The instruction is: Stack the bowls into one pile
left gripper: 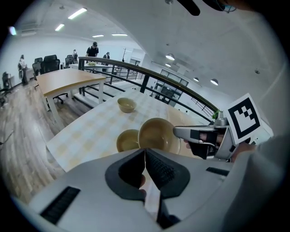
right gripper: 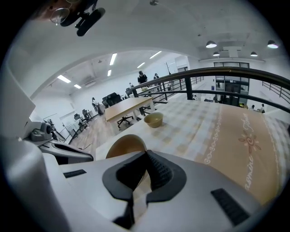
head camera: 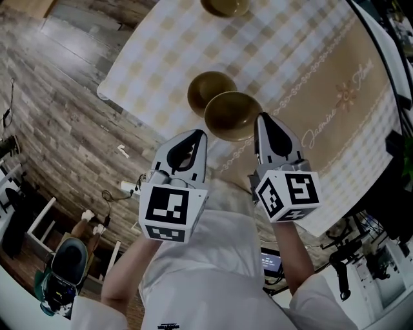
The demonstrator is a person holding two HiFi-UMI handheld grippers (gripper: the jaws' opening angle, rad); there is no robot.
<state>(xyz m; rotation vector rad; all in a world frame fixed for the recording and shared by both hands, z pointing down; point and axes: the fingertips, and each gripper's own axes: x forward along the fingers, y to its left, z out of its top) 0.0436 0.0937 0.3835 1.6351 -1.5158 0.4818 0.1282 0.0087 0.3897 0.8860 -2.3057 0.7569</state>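
Wood-plank floor (head camera: 71, 122), a wooden desk (left gripper: 68, 81), black railing (right gripper: 226, 72), ceiling strip lights (left gripper: 79, 12).

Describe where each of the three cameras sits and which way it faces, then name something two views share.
Head view: on the person's head, looking steeply down at the checked table; left gripper, right gripper and white shirt show.
Left gripper view: on the left gripper, facing across the table; its shut jaws and the right gripper show.
Right gripper view: on the right gripper, facing along the table; its jaws clamp the held bowl.
Shared: both gripper views see the far bowl.
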